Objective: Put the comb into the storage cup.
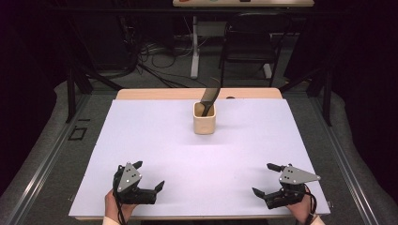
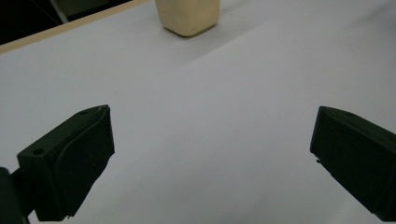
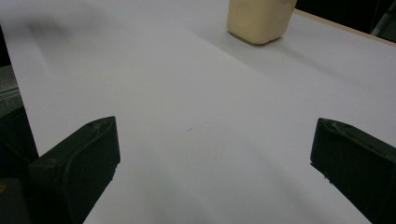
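One cup (image 1: 204, 123), cream, upright near the far edge of the table (image 1: 155, 154), about midway between left and right edges, on the white sheet covering most of the top. Dark utensil (image 1: 209, 97) standing in it, leaning toward the far right, handle sticking out above the rim. Well apart from both grippers. Left gripper (image 1: 149, 176) low at the near left corner, jaws spread wide, nothing between them, held in a hand (image 1: 115, 206) at the near edge. Right gripper (image 1: 265, 179) at the near right corner, jaws likewise wide apart and empty. Seen from the left gripper view, cup base (image 2: 188, 17) at the top edge, bare sheet between the jaws; same from the right gripper view, cup base (image 3: 259, 19) far off at upper right. Beyond the far edge, dark chair (image 1: 248, 42) and cables on the floor.
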`<state>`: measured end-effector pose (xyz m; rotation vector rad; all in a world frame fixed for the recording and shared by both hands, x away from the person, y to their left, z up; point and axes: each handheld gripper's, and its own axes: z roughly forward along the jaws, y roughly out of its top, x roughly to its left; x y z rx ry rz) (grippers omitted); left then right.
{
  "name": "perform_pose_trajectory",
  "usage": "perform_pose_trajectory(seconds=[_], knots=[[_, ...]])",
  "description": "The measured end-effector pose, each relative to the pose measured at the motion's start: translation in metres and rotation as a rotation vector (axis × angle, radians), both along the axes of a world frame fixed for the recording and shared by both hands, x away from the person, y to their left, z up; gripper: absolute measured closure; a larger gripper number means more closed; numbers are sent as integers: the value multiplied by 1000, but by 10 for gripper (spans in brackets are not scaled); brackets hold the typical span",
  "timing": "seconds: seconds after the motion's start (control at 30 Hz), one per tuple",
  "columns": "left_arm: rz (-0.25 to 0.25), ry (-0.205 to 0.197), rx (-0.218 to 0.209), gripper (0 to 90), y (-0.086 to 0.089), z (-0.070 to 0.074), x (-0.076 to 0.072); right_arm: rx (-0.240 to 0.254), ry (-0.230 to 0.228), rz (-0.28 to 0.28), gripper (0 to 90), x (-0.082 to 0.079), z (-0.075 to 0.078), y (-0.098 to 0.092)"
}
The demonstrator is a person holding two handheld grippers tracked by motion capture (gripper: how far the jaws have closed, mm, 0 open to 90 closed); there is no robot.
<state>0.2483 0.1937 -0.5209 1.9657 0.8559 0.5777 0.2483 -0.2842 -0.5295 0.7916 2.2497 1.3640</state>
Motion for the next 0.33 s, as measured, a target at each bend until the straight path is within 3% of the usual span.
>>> perform_pose_trajectory(seconds=[0.33], knots=[[4,-1,4,0,-1,0,1,-1,0,4,10,0,0,0]])
